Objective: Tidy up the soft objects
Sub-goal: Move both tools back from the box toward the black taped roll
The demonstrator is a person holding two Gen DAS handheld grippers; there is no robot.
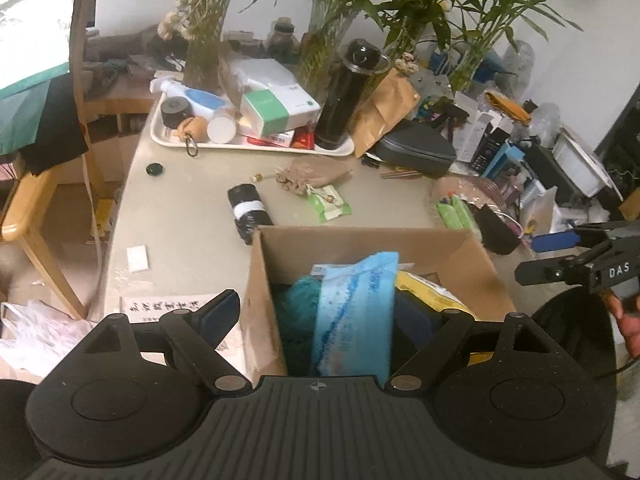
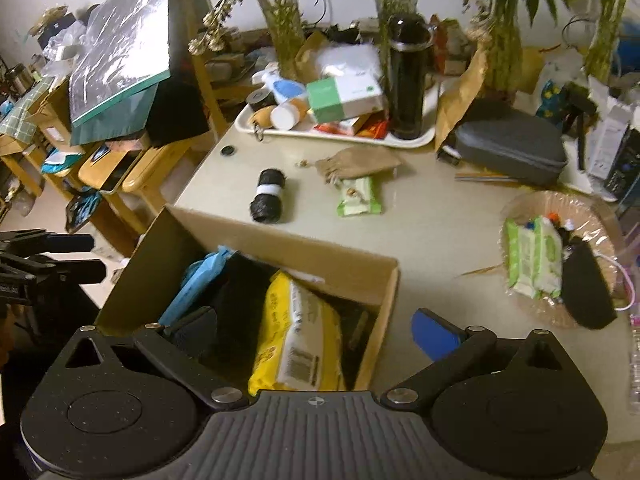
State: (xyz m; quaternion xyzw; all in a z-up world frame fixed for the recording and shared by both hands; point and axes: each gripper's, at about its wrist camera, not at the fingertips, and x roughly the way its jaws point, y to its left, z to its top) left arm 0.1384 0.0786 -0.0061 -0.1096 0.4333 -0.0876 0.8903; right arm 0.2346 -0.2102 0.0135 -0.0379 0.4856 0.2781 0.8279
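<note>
My left claw [image 1: 316,316]: wide, empty, above box [image 1: 344,246].
My right claw [image 2: 316,330]: wide, empty.
Risk: blue pack [image 1: 354,312] leaning below, may topple out.

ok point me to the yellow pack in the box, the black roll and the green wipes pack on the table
yellow pack [image 2: 298,336]: right wrist view, its upper face
black roll [image 2: 269,196]: right wrist view, its white band
green wipes pack [image 2: 359,197]: right wrist view, its middle

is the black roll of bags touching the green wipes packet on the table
Apart. In the right wrist view the black roll and the green packet lie side by side with bare table plainly showing between them.
</note>
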